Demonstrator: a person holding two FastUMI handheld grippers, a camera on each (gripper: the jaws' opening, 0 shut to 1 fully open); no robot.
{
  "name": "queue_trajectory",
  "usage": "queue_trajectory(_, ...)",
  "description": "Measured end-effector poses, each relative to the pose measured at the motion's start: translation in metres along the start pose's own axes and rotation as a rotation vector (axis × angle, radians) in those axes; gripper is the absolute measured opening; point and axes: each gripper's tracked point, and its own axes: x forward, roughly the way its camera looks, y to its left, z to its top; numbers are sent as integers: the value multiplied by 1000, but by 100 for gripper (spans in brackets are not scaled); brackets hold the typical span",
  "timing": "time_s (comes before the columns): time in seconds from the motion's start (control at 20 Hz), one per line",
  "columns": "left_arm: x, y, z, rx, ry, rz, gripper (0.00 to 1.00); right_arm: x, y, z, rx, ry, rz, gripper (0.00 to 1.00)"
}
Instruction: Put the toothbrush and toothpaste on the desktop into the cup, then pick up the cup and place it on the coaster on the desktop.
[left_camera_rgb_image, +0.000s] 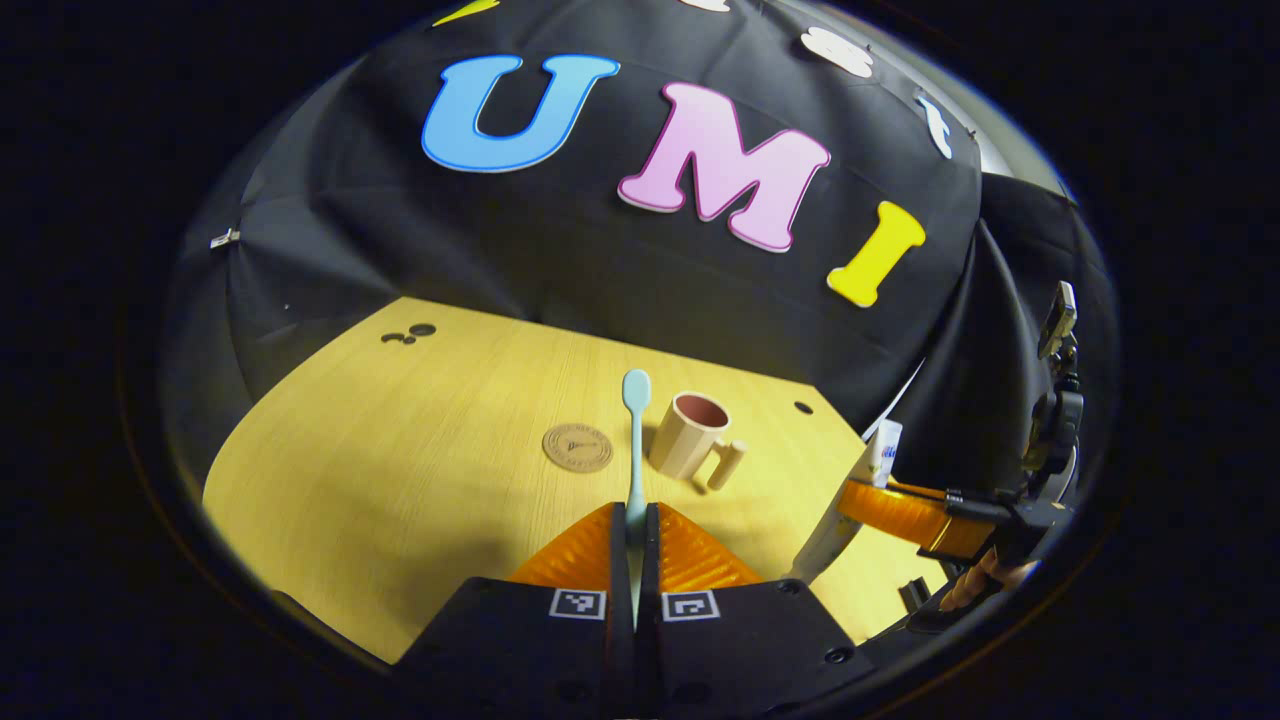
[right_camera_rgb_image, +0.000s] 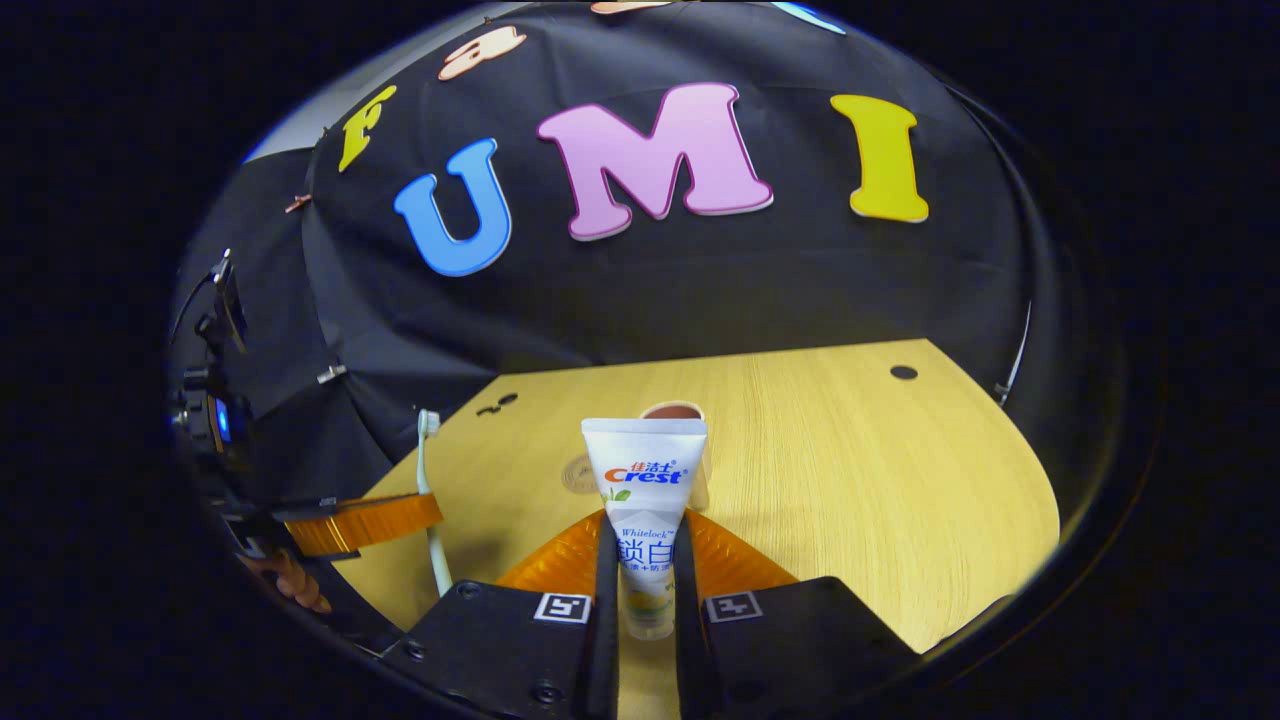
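The cup (left_camera_rgb_image: 689, 432) stands upright on the desktop (left_camera_rgb_image: 400, 450), straight ahead of both tools and slightly to the right of the left gripper's line, its handle turned back toward that tool. It is beige outside, reddish inside, mouth open upward. The left gripper (left_camera_rgb_image: 636, 520) pinches the pale blue toothbrush (left_camera_rgb_image: 636, 440), long axis pointing forward, head up. The right gripper (right_camera_rgb_image: 646, 570) clamps the white toothpaste (right_camera_rgb_image: 645, 480) tube, crimped end up, hiding most of the cup beyond. The left looks slightly nearer. The round coaster (left_camera_rgb_image: 577, 447) lies just left of the cup, apart from it
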Motion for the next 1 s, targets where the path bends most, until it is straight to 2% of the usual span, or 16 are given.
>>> queue_trajectory(0.15, -3, -14, 28, -25, -65, -25, 6, 24, 0, 53, 7, -70, 35, 27)
queue_trajectory(0.4, 16, -23, 60, -74, -136, -33, 6, 92, -5, 104, 65, -132, 89, 27)
queue_trajectory(0.65, 61, -32, 82, -112, -194, -36, 6, 167, -13, 100, 46, -106, 119, 27)
queue_trajectory(1.0, 135, -47, 109, -148, -254, -30, 6, 222, -32, 62, 45, -40, 147, 27)
